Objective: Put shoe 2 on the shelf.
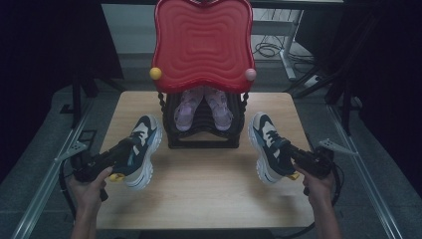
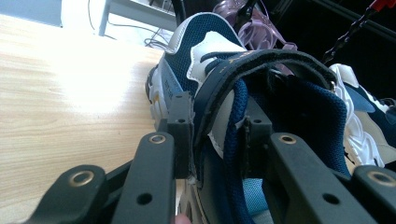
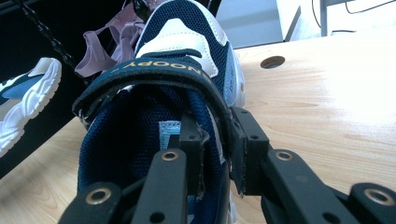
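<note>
Two navy-and-white sneakers in play, one per gripper, and two lilac sandals [image 1: 203,108] parked on the black rack [image 1: 204,137] under the red tray [image 1: 203,42] at the back of the desk [image 1: 199,189]. From the high view, the left sneaker [image 1: 142,149] sits at the desk's left, the right sneaker [image 1: 268,147] at its right, toes pointing away, both well apart with the rack between them. Both forearms come in low from the near edge, hands wrapped round the handles, each gripper angled inward and forward. The left gripper [image 1: 124,149] view gives the close detail: its jaws clamped on the collar wall of the left sneaker, one pad outside, one inside the opening, strap arching over. The right gripper [image 1: 288,154] view mirrors that, pinching the side wall of the right sneaker, and there the strap's gold "SNOOPY" lettering reads clearly, plus a round hole [image 3: 273,61] in the desk
</note>
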Available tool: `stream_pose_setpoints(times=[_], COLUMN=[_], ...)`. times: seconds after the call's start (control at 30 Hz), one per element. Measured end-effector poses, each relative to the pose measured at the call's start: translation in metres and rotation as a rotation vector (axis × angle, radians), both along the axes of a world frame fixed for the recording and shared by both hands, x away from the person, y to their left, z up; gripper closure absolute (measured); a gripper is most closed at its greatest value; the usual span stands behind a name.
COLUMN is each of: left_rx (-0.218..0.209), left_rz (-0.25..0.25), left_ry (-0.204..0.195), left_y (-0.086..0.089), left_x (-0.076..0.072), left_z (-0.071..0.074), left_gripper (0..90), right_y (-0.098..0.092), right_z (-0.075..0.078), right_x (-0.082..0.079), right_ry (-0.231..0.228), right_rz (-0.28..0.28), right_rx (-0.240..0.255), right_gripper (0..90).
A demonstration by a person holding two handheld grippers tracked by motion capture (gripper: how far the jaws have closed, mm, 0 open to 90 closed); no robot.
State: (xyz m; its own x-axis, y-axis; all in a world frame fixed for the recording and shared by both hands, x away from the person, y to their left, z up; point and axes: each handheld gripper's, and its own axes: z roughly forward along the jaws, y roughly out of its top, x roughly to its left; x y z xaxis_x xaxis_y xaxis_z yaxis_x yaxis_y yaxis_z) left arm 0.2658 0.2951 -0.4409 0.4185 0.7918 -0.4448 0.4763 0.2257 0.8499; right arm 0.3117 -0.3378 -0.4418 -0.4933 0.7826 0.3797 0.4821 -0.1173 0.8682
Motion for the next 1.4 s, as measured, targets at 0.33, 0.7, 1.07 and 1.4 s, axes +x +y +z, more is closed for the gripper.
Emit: stream_pose_setpoints(times=[0.33, 0.7, 1.07, 1.4], left_rx=[-0.013, -0.026, -0.049, -0.058], left_rz=[0.017, 0.033, 0.047, 0.052], left_ry=[-0.010, -0.028, -0.050, -0.076], left_y=[0.004, 0.005, 0.005, 0.005], left_x=[0.004, 0.009, 0.019, 0.028], left_z=[0.003, 0.009, 0.017, 0.031], left_gripper=[71.4, 71.4, 71.4, 71.5], right_y=[0.002, 0.006, 0.004, 0.007], right_z=[0.008, 0.013, 0.024, 0.030], right_x=[0.005, 0.010, 0.017, 0.025], right_ry=[-0.015, -0.030, -0.051, -0.060], right_rz=[-0.018, -0.033, -0.060, -0.067], right_rx=[0.021, 0.047, 0.069, 0.093], right_gripper=[76.1, 76.1, 76.1, 76.0])
